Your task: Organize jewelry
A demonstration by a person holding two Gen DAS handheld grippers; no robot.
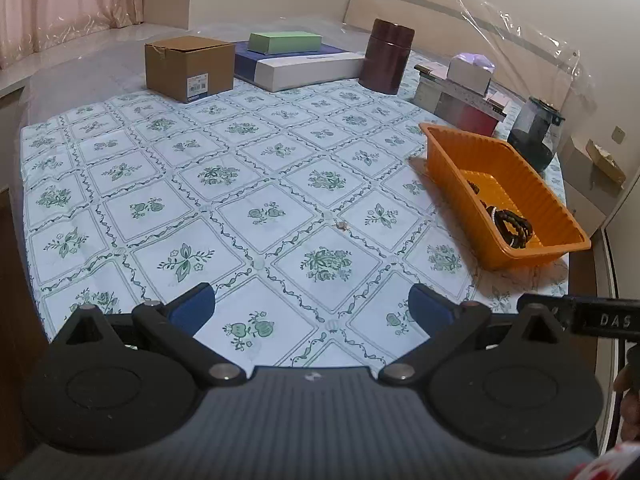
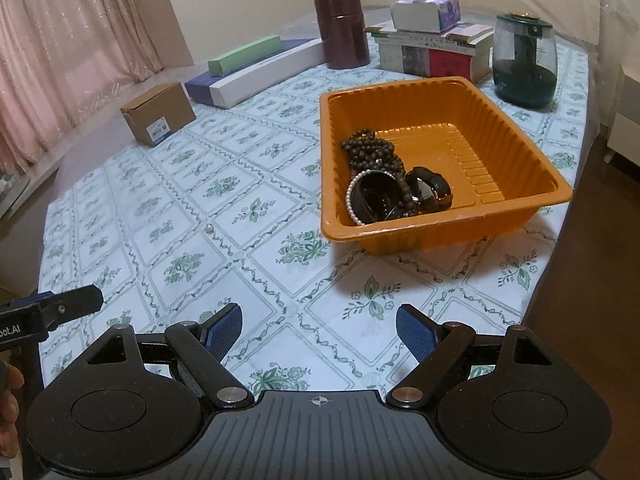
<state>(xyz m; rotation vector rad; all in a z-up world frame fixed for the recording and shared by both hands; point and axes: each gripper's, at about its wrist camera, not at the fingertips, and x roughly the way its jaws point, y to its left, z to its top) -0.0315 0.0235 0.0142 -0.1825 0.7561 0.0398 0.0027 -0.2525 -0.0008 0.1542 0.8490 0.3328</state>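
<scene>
An orange plastic tray [image 2: 516, 204] stands on the floral tablecloth; it also shows at the right in the left wrist view [image 1: 540, 204]. In it lie a dark bead necklace [image 2: 370, 150], a white pearl bracelet [image 2: 351, 200] and black bangles [image 2: 430, 188]; they show in the left wrist view as dark beads [image 1: 512, 224]. A small pearl-like piece [image 2: 208, 228] lies loose on the cloth, also in the left wrist view [image 1: 342, 224]. My left gripper [image 1: 312, 312] is open and empty above the cloth. My right gripper [image 2: 320, 330] is open and empty, in front of the tray.
At the far side stand a cardboard box [image 1: 188, 66], flat white and blue boxes with a green box [image 1: 284, 42], a dark cylinder [image 1: 386, 56], stacked books with a tissue box [image 2: 426, 12] and a dark glass jar [image 2: 524, 60]. The table edge runs right of the tray.
</scene>
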